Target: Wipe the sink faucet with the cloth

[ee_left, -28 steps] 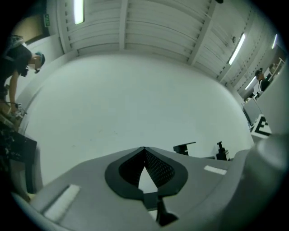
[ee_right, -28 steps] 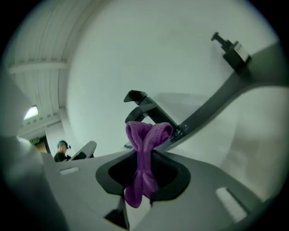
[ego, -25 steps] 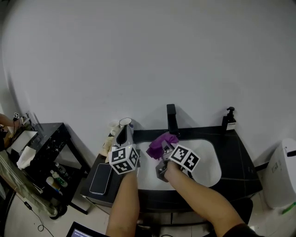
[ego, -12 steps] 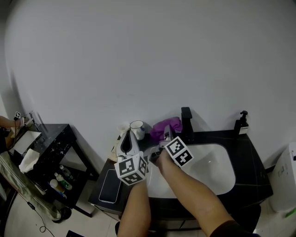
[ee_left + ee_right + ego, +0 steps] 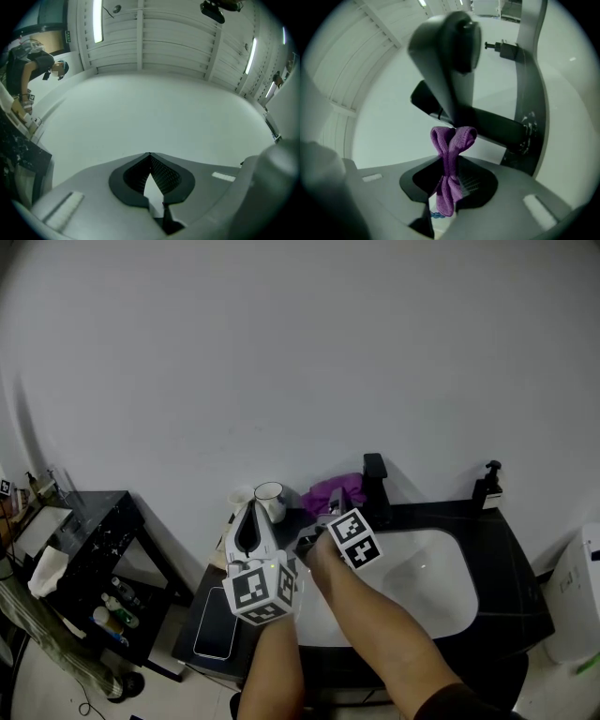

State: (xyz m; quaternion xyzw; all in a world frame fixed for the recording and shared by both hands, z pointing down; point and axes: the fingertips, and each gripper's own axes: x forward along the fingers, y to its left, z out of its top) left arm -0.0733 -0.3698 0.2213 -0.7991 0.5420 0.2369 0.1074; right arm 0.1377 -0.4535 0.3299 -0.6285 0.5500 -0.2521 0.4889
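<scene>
The black faucet stands at the back of the white sink. My right gripper is shut on a bunched purple cloth, which it holds just left of the faucet. In the right gripper view the cloth sticks up from between the jaws, with the faucet looming close above it; I cannot tell whether they touch. My left gripper hangs left of the sink near a white cup. Its jaws are shut on nothing and face a bare white wall.
A soap dispenser stands on the black counter at the back right. A phone lies on the counter's left end. A black side table with bottles is at far left, a white bin at far right.
The right gripper has carried the cloth up from over the basin to the faucet's left side. The left gripper has dropped a little toward me.
</scene>
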